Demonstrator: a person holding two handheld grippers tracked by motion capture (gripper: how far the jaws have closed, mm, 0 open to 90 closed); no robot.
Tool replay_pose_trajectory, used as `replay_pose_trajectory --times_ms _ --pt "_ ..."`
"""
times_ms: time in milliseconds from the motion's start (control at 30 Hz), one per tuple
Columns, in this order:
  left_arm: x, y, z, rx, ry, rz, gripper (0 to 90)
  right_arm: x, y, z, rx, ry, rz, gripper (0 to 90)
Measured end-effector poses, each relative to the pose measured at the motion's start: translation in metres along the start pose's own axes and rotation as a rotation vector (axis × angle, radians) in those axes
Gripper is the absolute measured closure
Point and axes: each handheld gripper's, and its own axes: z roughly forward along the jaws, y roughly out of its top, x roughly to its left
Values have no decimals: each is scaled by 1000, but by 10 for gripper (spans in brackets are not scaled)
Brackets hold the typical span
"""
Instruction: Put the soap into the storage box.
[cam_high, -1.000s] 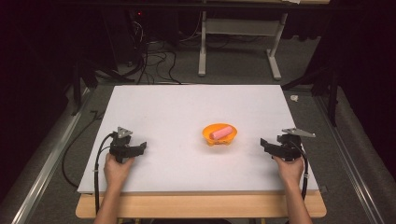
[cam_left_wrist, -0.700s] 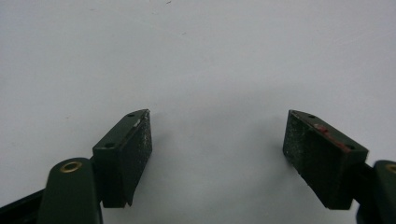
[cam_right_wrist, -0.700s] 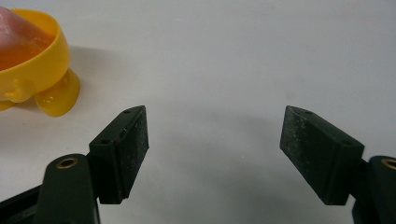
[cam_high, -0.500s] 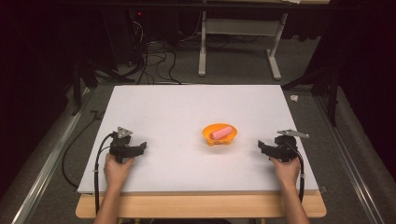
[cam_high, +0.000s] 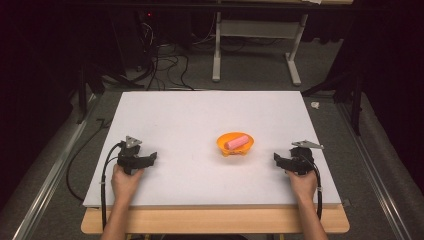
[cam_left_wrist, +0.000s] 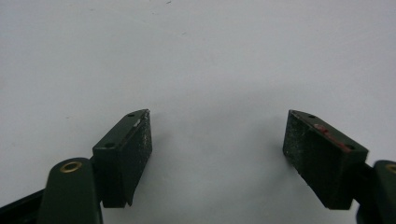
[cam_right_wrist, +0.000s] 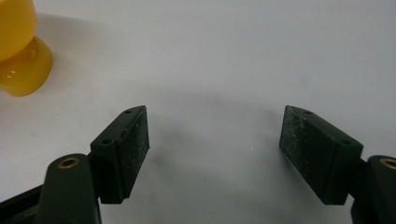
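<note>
Your left gripper (cam_high: 150, 158) sits on the near left part of the white table (cam_high: 200, 115), jaws pointing toward the middle. In the left gripper view its jaws stand apart with bare tabletop between the pads (cam_left_wrist: 140, 144); nothing held.

Your right gripper (cam_high: 278, 159) rests on the near right part of the table, jaws pointing left toward the orange bowl (cam_high: 235, 145). Its jaws have just been closing a little, yet in the right gripper view they stand apart, nothing between them, pads (cam_right_wrist: 135, 140) off everything.

The bowl stands on the table right of centre, between your two grippers and closer to the right one, near it but apart. A pink cylinder-like piece (cam_high: 236, 142) lies tilted inside the bowl; from the high view it's too small to tell what it is, possibly a sausage-shaped toy.

In the right gripper view the bowl's yellow-orange foot (cam_right_wrist: 21, 56) shows at upper left, clear of the left jaw.
</note>
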Motion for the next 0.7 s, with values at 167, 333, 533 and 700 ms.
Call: replay_pose_trajectory --times_ms 167,333,533,700 --pt "0 0 0 0 0 0 243 2 0 1 7 -14 -14 244" --pt "0 0 0 0 1 0 243 8 0 5 34 -45 -61 220" --pt "0 0 0 0 1 0 243 7 0 4 32 -43 -61 220" --pt "0 0 0 0 1 0 243 7 0 5 31 -45 -61 220"
